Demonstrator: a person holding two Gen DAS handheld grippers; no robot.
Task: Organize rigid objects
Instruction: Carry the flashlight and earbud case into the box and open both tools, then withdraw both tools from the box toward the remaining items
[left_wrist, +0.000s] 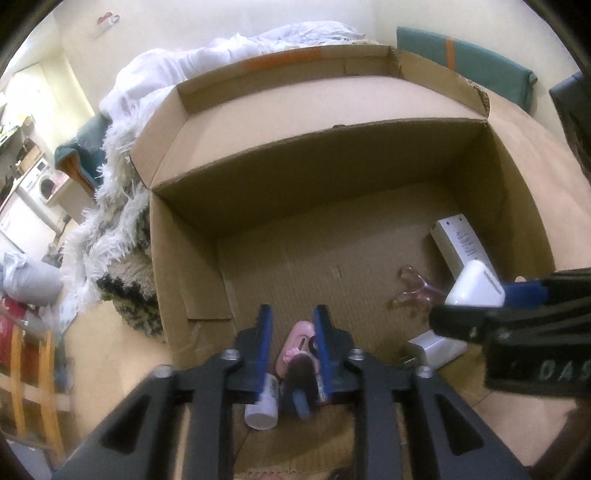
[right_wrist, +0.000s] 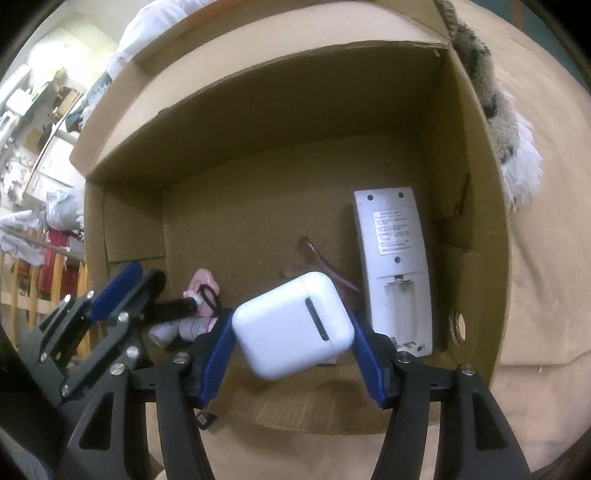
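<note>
An open cardboard box (left_wrist: 332, 173) fills both views. My right gripper (right_wrist: 291, 321) is shut on a white earbud case (right_wrist: 291, 325) and holds it tilted, low inside the box; the case (left_wrist: 474, 286) also shows at the right of the left wrist view. My left gripper (left_wrist: 293, 314) stands open over the box's near left corner. A dark hairbrush (left_wrist: 299, 373) lies between its blue fingers, beside a pink item (left_wrist: 295, 336) and a small white bottle (left_wrist: 262, 410). A white remote (right_wrist: 391, 266) lies back side up along the right wall.
A translucent pink clip (left_wrist: 413, 291) and a white plug (left_wrist: 436, 347) lie on the box floor near the remote. A shaggy rug (left_wrist: 110, 221) and white bedding (left_wrist: 207, 55) lie left of and behind the box. Beige fabric (right_wrist: 546, 258) lies to its right.
</note>
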